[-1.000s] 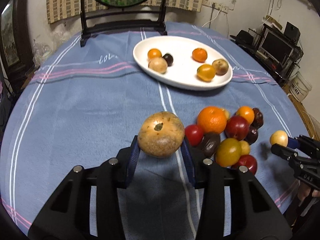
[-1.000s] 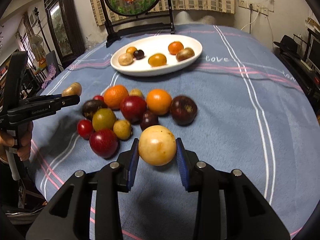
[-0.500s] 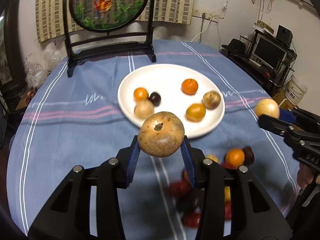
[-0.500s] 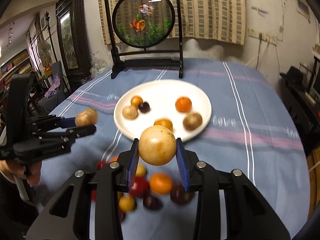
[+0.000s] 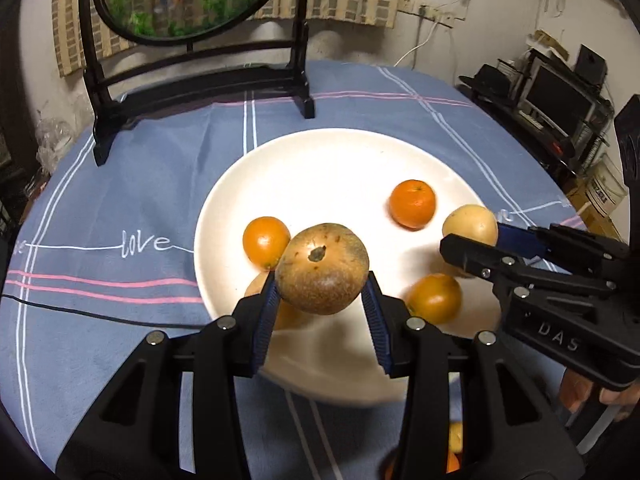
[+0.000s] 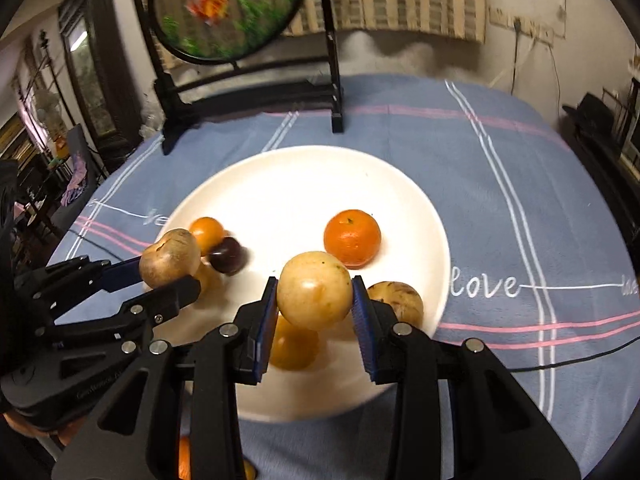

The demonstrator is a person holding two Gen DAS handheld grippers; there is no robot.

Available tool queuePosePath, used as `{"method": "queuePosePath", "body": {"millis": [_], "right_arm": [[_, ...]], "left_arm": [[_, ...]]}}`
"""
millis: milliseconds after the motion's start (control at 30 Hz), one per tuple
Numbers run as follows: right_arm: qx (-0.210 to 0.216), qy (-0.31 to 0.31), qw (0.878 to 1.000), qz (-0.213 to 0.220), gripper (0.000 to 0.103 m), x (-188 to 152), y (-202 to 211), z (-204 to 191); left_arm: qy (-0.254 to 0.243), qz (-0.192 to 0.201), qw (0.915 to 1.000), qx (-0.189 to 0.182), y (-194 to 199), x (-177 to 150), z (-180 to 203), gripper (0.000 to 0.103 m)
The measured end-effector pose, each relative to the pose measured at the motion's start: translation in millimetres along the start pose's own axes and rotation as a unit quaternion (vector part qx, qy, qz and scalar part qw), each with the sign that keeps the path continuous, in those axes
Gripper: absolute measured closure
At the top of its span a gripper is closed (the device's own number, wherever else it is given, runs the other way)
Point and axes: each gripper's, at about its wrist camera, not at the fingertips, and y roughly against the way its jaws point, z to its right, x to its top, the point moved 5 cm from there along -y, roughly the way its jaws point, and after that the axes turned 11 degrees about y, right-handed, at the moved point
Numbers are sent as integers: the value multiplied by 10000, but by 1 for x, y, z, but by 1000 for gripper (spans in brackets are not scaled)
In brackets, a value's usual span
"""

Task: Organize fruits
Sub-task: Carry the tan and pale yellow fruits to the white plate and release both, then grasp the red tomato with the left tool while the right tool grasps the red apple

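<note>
My left gripper [image 5: 320, 292] is shut on a speckled brown fruit [image 5: 322, 268] and hangs over the near part of the white plate [image 5: 320, 160]. My right gripper [image 6: 315, 300] is shut on a pale yellow fruit [image 6: 314, 290], over the plate's [image 6: 296, 184] near right side. Each gripper shows in the other's view: the right one [image 5: 472, 236] at right, the left one [image 6: 168, 268] at left. On the plate lie a mandarin [image 6: 352, 238], small orange fruits [image 5: 266, 242], a dark plum [image 6: 228, 255] and a brown fruit [image 6: 398, 300].
A round painted screen on a black stand [image 5: 200, 76] rises behind the plate. The blue striped tablecloth [image 6: 520, 200] covers the table. A black cable [image 6: 560, 362] runs across the cloth. Shelves with electronics [image 5: 560, 96] stand off to the right. A hand [image 5: 580, 394] shows at lower right.
Both grippers have carried their fruits forward, away from the loose fruit pile and over the plate. The pile has dropped out of sight below the frames. The grips have not changed.
</note>
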Motion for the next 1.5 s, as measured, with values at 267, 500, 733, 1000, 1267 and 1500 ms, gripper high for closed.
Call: {"method": "queuePosePath", "body": {"millis": [267, 500, 733, 1000, 1267, 1500], "right_arm": [[193, -315, 9993, -61, 64, -5, -6, 7], [389, -543, 9976, 182, 64, -22, 32, 14], [297, -724, 9961, 414, 42, -61, 80, 16], [208, -608, 9971, 415, 42, -116, 116, 2], [236, -850, 9958, 252, 42, -174, 135, 2], [238, -874, 9958, 92, 42, -201, 137, -6]], "left_arm": [[-31, 361, 9986, 396, -2, 6, -4, 27], [150, 539, 9976, 416, 31, 2, -11, 18], [132, 584, 9976, 361, 66, -25, -11, 14], [79, 520, 9979, 367, 99, -78, -11, 13], [126, 446, 9985, 276, 126, -120, -11, 11], [2, 341, 9992, 230, 137, -151, -3, 9]]}}
